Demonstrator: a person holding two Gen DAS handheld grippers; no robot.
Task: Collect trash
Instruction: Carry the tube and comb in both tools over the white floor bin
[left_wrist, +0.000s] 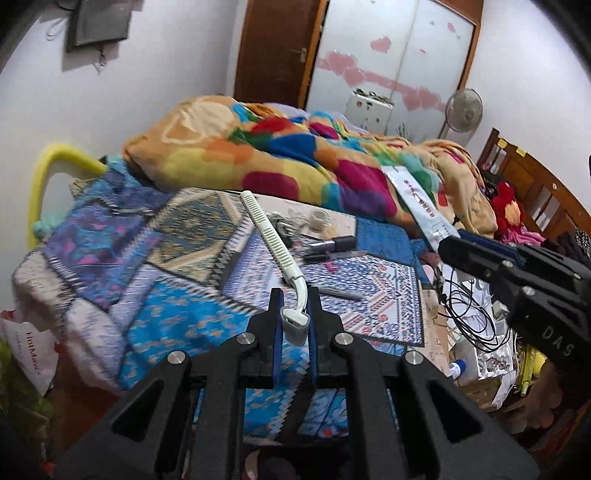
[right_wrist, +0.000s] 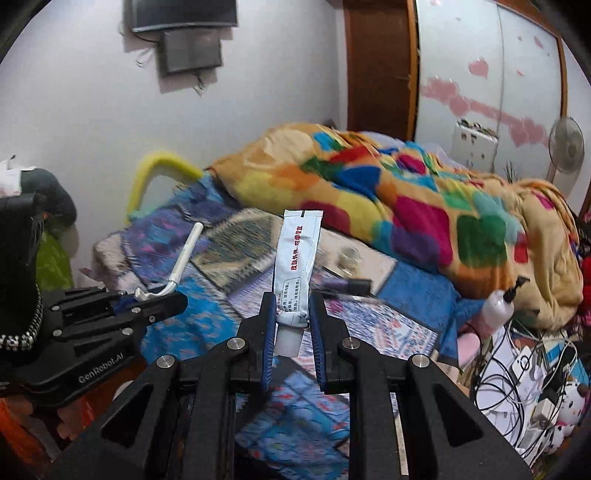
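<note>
My left gripper (left_wrist: 294, 306) is shut on the base of a long white ribbed plastic piece (left_wrist: 271, 236), held up over the patterned blue bed cover (left_wrist: 177, 325). It also shows in the right wrist view (right_wrist: 184, 258), in the left gripper (right_wrist: 155, 299). My right gripper (right_wrist: 292, 314) is shut on the capped end of a white squeezed tube with red print (right_wrist: 297, 251), which stands upright. In the left wrist view the right gripper (left_wrist: 448, 242) holds that tube (left_wrist: 417, 199) at the right.
A roll of tape (left_wrist: 319, 218), a dark lipstick-like tube (left_wrist: 332, 243) and a pen (left_wrist: 340, 293) lie on the cover. A colourful blanket (left_wrist: 280, 155) is heaped behind. Tangled cables (right_wrist: 524, 365) and a white pump bottle (right_wrist: 498, 306) lie to the right.
</note>
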